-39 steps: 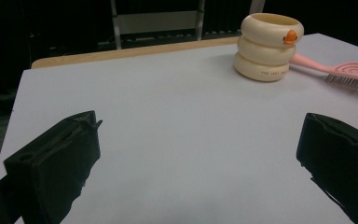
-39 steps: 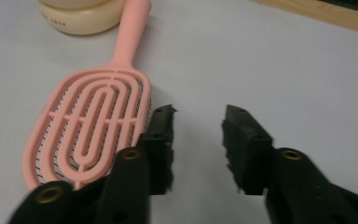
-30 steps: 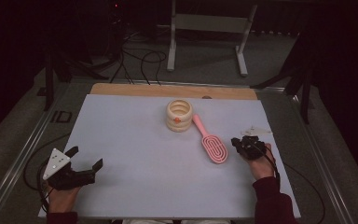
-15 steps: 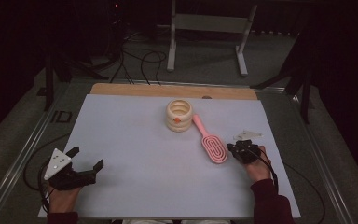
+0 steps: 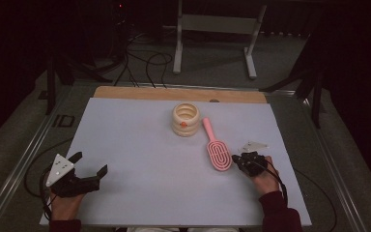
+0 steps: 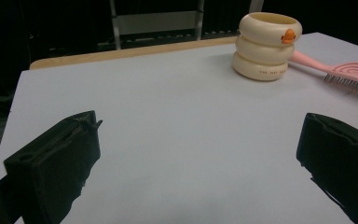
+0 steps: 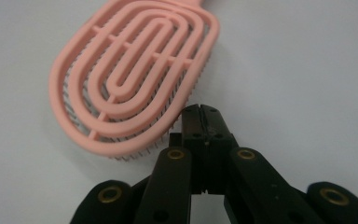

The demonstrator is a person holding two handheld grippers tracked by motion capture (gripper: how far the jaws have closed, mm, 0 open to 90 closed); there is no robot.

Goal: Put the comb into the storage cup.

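A pink vented hairbrush (image 5: 215,148) lies bristles down right of the table's middle, its handle reaching toward a cream ringed cup (image 5: 185,119) that bears a small orange duck mark. My right gripper (image 5: 235,158) is shut with nothing between its jaws, its tip right at the brush head's near edge (image 7: 135,70); whether it touches I cannot tell. My left gripper (image 5: 89,163) rests open at the near left, far from both things. In the left gripper view the cup (image 6: 266,45) and the brush (image 6: 349,77) stand far ahead on the right.
The table has a white surface (image 5: 140,145) with a wooden strip (image 5: 174,94) along its far edge. Behind it a metal stand (image 5: 212,29) and cables (image 5: 140,63) sit on the dark floor. Cables trail from both grippers off the near edge.
My right gripper has slid left and slightly nearer, from beside the brush head to its near edge. The left gripper, the cup and the brush have stayed put.
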